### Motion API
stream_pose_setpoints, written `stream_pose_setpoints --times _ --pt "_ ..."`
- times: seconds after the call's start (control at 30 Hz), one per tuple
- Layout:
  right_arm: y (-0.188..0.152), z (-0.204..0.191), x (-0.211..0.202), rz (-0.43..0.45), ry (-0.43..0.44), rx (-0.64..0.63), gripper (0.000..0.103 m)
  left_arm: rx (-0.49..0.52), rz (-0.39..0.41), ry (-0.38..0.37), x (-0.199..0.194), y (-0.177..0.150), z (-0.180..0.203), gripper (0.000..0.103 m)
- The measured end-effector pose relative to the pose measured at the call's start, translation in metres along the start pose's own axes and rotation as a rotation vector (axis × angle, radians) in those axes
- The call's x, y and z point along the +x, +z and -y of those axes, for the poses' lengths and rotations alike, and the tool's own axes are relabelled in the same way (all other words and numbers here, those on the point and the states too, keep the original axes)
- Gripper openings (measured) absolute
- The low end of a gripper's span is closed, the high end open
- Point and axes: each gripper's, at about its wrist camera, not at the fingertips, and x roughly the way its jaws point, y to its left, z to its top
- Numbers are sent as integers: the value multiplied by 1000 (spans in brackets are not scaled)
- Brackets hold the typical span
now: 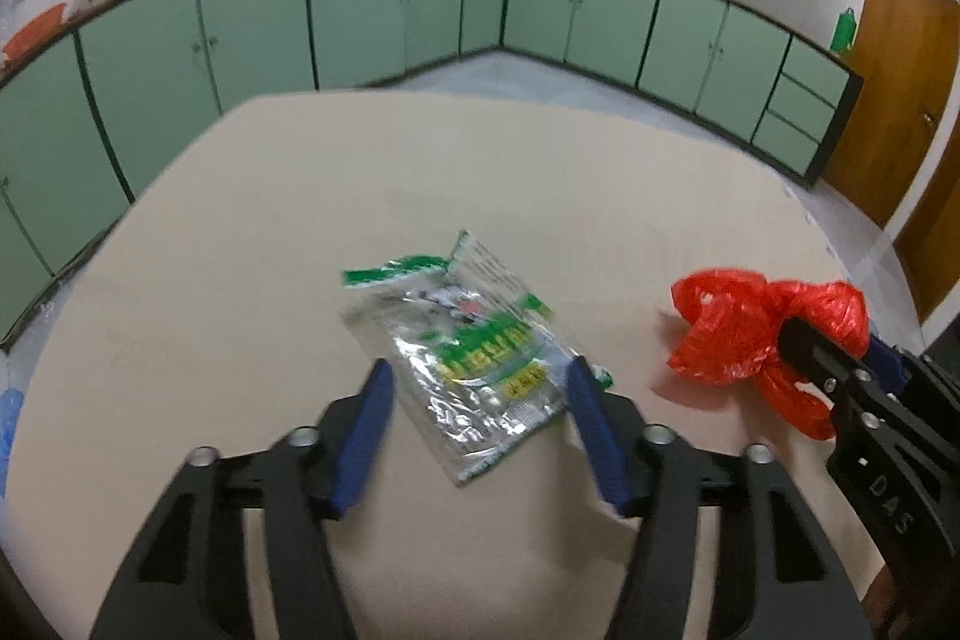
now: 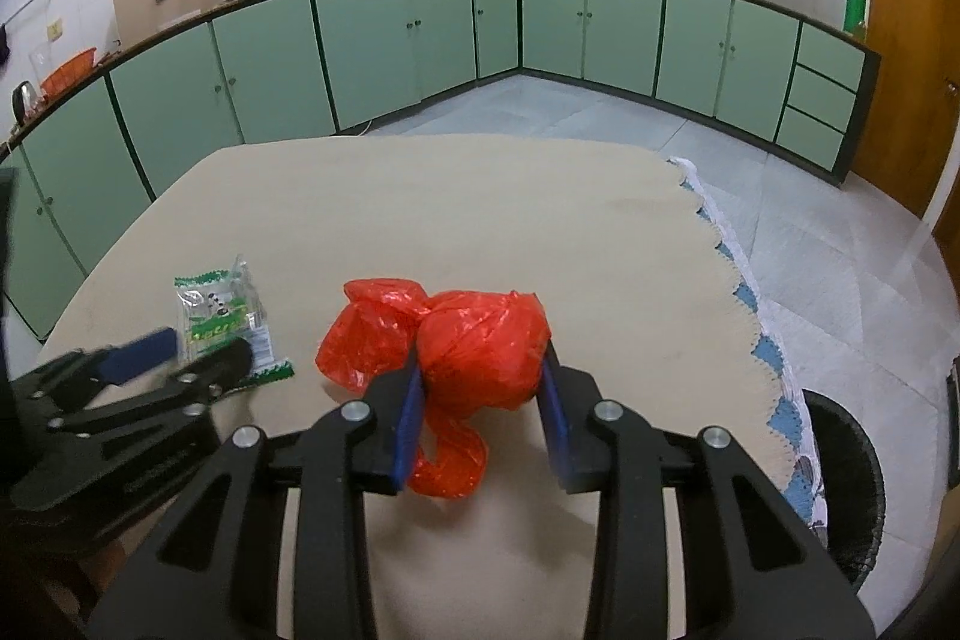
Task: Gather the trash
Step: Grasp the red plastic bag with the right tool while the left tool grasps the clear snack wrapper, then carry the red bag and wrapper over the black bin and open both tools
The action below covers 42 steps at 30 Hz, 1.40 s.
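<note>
While my left fingers [image 1: 477, 388] stand released astride the green wrapper [image 1: 474, 358], my right fingers [image 2: 483, 388] grasp the red bag [image 2: 480, 346] on the desk [image 2: 480, 220].

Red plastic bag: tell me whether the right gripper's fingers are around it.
Yes, the right gripper has a blue finger on each side of the red plastic bag, pressing its bundled part.

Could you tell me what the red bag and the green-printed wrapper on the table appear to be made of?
The red bag looks like thin, translucent plastic film: it is crumpled, glossy and shows light through its folds. The wrapper seems to be clear or foil-like plastic with green and yellow print; its creases throw silvery glare, so which of the two is hard to tell.
</note>
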Motion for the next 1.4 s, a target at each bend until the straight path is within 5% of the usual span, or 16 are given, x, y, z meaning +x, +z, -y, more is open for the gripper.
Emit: stream_pose_setpoints --times 0.13,0.23,0.43,0.7,1.4 --pt "2 6 1 -8 5 2 32 17 1 5 1 0 4 47" --pt "2 7 1 -7 7 5 33 10 4 4 -1 -2 4 22" --pt "1 6 -2 0 5 6 33 33 68 17 -14 -5 8 11" --pt "-8 17 -22 43 3 21 33 40 176 19 -49 -11 11 9" --pt "-23 60 -106 144 -61 69 32 157 300 -78 -116 -27 69 9"
